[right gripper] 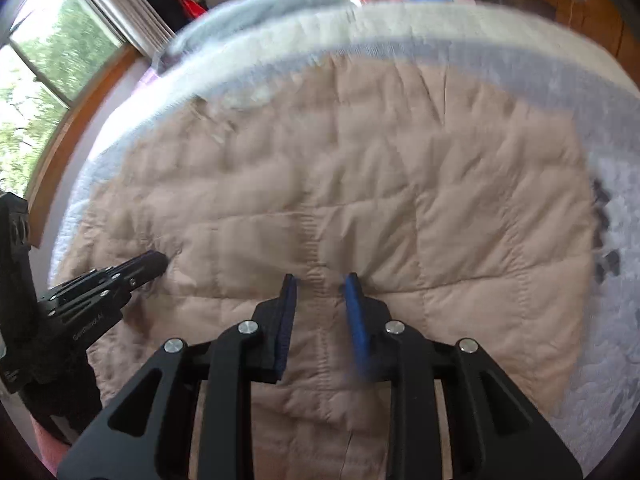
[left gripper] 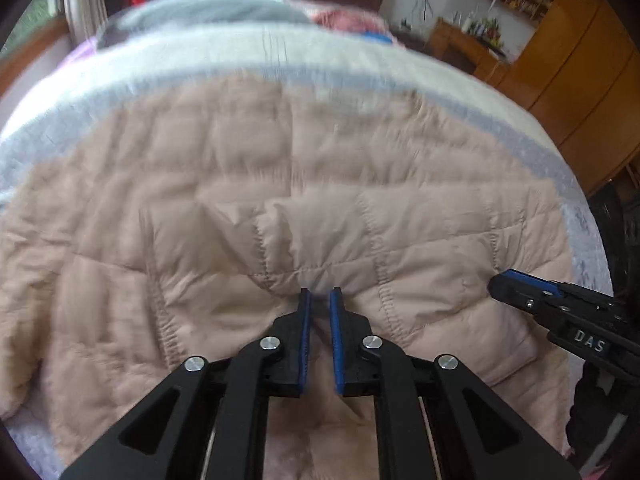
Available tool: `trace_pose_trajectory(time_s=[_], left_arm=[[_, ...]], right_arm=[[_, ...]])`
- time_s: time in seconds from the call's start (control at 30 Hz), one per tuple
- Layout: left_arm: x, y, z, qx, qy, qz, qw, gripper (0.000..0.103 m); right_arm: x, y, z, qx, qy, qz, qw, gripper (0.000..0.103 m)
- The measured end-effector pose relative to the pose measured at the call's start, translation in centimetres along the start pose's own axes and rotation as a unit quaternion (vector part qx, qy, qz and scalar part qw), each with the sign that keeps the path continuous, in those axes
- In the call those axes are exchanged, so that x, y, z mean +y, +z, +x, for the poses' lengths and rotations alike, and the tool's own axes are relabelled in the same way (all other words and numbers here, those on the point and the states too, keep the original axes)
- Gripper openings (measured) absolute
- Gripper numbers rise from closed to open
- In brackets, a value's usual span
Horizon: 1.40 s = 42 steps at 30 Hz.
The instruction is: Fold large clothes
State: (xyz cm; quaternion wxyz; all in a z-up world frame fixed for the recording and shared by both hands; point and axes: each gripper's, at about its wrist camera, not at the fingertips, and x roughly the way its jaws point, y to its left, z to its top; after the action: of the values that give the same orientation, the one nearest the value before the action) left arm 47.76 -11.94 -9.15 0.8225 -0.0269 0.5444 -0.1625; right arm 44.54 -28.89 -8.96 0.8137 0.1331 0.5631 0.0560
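A beige quilted puffer jacket lies spread flat on the bed, filling its near half. At the jacket's near hem, the left claw is nearly closed, pinching a fold of fabric. Just right of it, the right claw stands narrow with quilted fabric between its pads; whether it grips, I cannot tell. The jacket looks light, puffy and slippery, so hems and stitched seams offer the surest hold.
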Motion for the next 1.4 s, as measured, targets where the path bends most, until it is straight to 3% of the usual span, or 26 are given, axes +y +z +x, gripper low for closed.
trace_pose_trajectory(time_s=[0.13, 0.2, 0.27, 0.33, 0.4, 0.5, 0.6, 0.7, 0.77, 0.93, 1.07, 1.23, 1.4], left_arm=[[0.6, -0.3, 0.0, -0.011, -0.016, 0.002, 0.9998, 0.01], [1.3, -0.3, -0.9, -0.008, -0.027, -0.022, 0.9994, 0.01], [2.6, -1.0, -3.0, -0.016, -0.037, -0.032, 0.9987, 0.011], [3.8, -2.1, -6.1, -0.044, -0.042, -0.027, 0.9978, 0.022], [5.8, -3.6, -8.7, -0.064, -0.037, -0.033, 0.9967, 0.034], [11.1, -6.9, -12.4, -0.083, -0.011, -0.064, 0.9944, 0.039], [17.3, -10.5, -14.6, -0.085, 0.033, -0.128, 0.9876, 0.041], [24.2, -15.9, -17.0, -0.08, 0.086, -0.209, 0.9709, 0.041], [27.5, -18.6, -18.0, -0.082, 0.101, -0.254, 0.9584, 0.041], [35.6, -23.8, -20.3, -0.113, 0.09, -0.361, 0.9214, 0.04], [39.3, -24.5, -21.0, -0.15, 0.063, -0.399, 0.9025, 0.039], [41.9, -23.6, -20.1, -0.168, 0.043, -0.438, 0.8819, 0.036], [42.7, -23.3, -19.5, -0.177, 0.045, -0.449, 0.8747, 0.014]], right_arm=[[0.5, -0.1, 0.0, 0.0, -0.011, -0.012, 1.0, 0.025], [0.6, 0.0, -0.9, -0.006, 0.011, -0.002, 1.0, 0.027], [0.9, -0.5, -3.2, -0.031, 0.062, -0.008, 0.998, 0.028], [1.3, -2.0, -5.9, -0.055, 0.082, -0.029, 0.995, 0.033], [1.3, -3.4, -7.5, -0.059, 0.077, -0.041, 0.994, 0.038], [1.0, -5.4, -9.0, -0.05, 0.077, -0.048, 0.995, 0.04], [0.6, -6.9, -8.5, -0.032, 0.067, -0.052, 0.996, 0.041], [0.8, -8.5, -7.7, -0.022, 0.042, -0.07, 0.996, 0.043], [0.6, -9.1, -6.8, -0.013, 0.038, -0.073, 0.996, 0.043], [0.4, -8.9, -5.4, -0.002, 0.035, -0.065, 0.997, 0.043], [0.5, -8.4, -5.0, -0.002, 0.029, -0.065, 0.997, 0.043], [-0.5, -8.1, -4.2, 0.006, 0.019, -0.053, 0.998, 0.044], [-1.0, -7.9, -3.5, 0.013, 0.013, -0.047, 0.999, 0.044]])
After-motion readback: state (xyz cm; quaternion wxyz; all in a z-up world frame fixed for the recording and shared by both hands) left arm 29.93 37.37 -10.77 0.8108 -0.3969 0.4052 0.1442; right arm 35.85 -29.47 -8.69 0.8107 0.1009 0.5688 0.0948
